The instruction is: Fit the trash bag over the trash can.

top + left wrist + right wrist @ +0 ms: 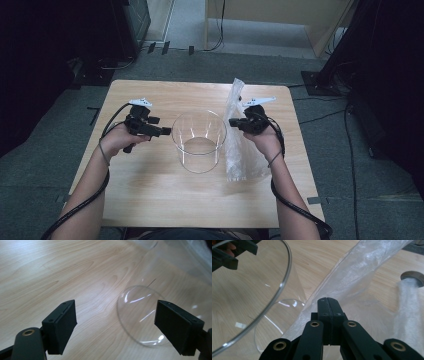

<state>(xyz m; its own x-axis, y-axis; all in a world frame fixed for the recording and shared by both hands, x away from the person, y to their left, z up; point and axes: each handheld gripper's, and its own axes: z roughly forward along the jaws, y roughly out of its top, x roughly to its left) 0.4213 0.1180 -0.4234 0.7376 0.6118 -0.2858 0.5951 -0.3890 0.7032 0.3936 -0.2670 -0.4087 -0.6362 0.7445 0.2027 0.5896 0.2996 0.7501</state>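
1. Here we hold the left gripper (162, 131) level, left of the clear glass cylinder (198, 141), jaws apart with nothing between them.
2. We hold the right gripper (233, 121) just right of the cylinder, jaws pressed together on the clear plastic bag (241, 150).
3. The bag rises from the table past the right gripper; its lower part lies flat on the wood.
4. The cylinder stands upright at the centre of the wooden table (150, 190), which rests on grey carpet with cables at the far side.
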